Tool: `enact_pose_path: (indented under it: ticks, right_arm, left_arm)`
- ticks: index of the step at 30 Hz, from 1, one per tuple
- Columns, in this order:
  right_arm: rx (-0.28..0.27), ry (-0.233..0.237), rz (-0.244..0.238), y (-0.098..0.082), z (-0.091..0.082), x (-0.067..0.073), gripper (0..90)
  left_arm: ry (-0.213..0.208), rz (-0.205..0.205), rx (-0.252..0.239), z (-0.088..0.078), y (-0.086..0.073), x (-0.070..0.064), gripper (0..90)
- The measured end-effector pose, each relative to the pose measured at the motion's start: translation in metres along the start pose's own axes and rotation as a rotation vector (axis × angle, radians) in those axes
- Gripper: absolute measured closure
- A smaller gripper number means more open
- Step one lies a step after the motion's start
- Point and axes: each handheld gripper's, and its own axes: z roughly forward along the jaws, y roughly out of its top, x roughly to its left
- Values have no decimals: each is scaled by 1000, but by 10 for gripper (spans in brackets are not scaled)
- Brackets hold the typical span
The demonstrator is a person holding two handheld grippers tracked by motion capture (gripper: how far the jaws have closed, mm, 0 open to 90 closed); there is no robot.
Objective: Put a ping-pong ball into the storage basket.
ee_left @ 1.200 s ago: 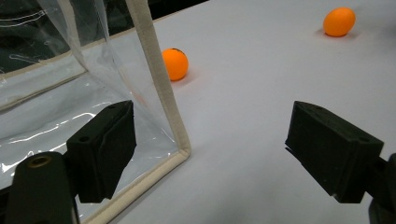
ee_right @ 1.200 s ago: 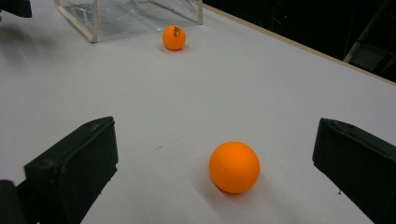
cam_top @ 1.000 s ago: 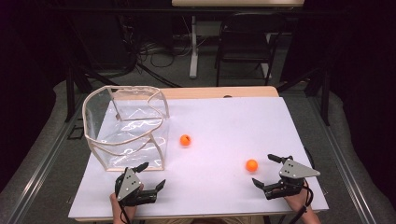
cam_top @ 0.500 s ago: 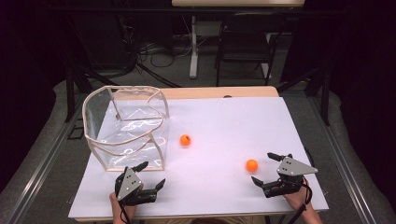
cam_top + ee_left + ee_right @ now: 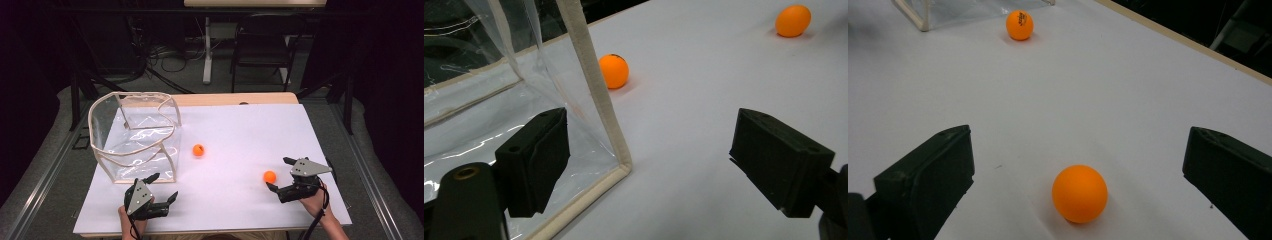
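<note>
High view shows the right gripper [image 5: 278, 174] with its jaws wide apart, and the near orange ball [image 5: 270, 176] lies on the white table [image 5: 250, 130] just in front of them, not touching. Right gripper view shows this ball [image 5: 1080, 193] between the two jaws and a printed mark on the far orange ball [image 5: 1019, 24] ahead. Left gripper [image 5: 164, 188] is also spread open, just beside the corner of the clear bag [image 5: 135, 135]. Left gripper view shows the bag's cream seam [image 5: 596, 100] standing between its jaws, with one jaw in front of the clear wall
</note>
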Motion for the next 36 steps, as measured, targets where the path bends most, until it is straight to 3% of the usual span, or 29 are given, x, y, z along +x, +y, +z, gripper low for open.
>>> enact_pose_path:
  ticks: [17,29,36]
  right_arm:
    - [110,24,11,20,23,-9,0]
    - [208,56,31,20,45,-20,0]
    - [230,58,41,17,51,-24,0]
  left_arm:
    - [-16,11,-3,3,1,0,158]
    - [-13,13,0,4,2,1,158]
    - [-29,9,1,5,1,2,158]
